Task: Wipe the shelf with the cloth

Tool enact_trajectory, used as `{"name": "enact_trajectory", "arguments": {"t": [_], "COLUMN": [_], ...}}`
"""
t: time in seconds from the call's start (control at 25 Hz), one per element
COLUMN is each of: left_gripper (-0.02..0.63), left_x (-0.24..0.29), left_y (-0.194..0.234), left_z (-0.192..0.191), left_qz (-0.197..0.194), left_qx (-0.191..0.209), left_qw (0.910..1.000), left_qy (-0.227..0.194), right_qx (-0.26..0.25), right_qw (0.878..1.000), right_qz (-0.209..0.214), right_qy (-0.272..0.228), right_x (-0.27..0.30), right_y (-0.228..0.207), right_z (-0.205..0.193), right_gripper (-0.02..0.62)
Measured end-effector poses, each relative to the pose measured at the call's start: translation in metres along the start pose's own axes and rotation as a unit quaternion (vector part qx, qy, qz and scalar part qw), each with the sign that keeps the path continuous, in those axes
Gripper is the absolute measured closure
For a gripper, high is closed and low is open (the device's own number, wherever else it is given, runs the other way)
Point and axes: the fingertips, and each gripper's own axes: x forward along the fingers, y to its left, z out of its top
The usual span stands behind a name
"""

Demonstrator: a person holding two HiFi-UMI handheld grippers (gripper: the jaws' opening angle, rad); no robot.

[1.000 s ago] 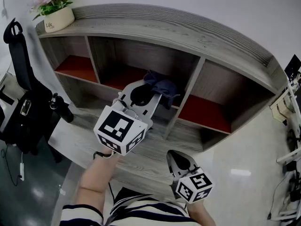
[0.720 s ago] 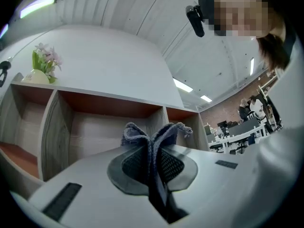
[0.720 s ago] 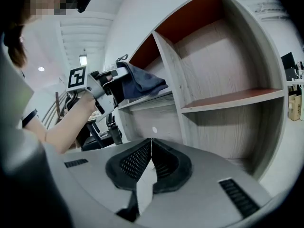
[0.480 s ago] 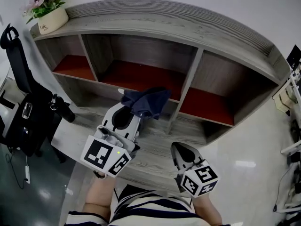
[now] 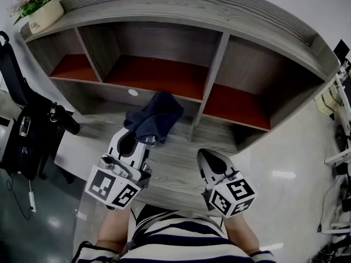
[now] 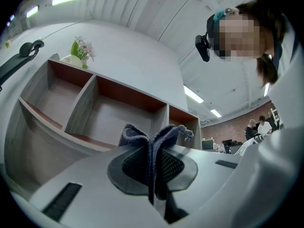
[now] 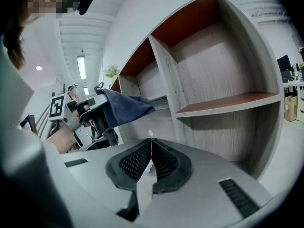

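A grey wooden shelf unit [image 5: 219, 15] with red-lined compartments fills the head view; its middle compartment [image 5: 156, 73] holds nothing. My left gripper [image 5: 137, 133] is shut on a dark blue cloth [image 5: 153, 116], which hangs in front of the lower ledge [image 5: 181, 158], outside the compartments. In the left gripper view the cloth [image 6: 152, 148] bunches up between the shut pads. My right gripper [image 5: 211, 163] is shut and holds nothing, low over the ledge to the right. From the right gripper view the cloth [image 7: 124, 107] and the left gripper [image 7: 78, 110] show at left.
A potted plant [image 5: 35, 7] stands on the shelf top at far left. A black office chair [image 5: 22, 130] sits left of the shelf. A small white disc [image 5: 133, 92] lies on the wood below the middle compartment. White floor [image 5: 285, 185] lies to the right.
My left gripper has drawn back out of the middle compartment, down and toward me, carrying the cloth. The right gripper has barely moved.
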Motion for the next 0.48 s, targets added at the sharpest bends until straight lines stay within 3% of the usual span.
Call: {"name": "enact_trajectory", "arguments": {"t": [0.28, 0.48], "left_gripper": [0.571, 0.571], "left_x": [-0.017, -0.029], "left_y": [0.003, 0.005], "left_z": [-0.04, -0.066], "left_qz": [0.029, 0.04], "left_qx": [-0.007, -0.045], "left_qw": [0.9981, 0.9947], "left_qy": [0.053, 0.083], "right_qx": [-0.002, 0.001], "right_qw": [1.0, 1.0], "right_qz": [-0.005, -0.01], "right_qy": [0.005, 0.003], "right_x": [-0.001, -0.001], "right_y": [-0.001, -0.004], "right_z": [-0.003, -0.004], "right_gripper": [0.569, 0.569]}}
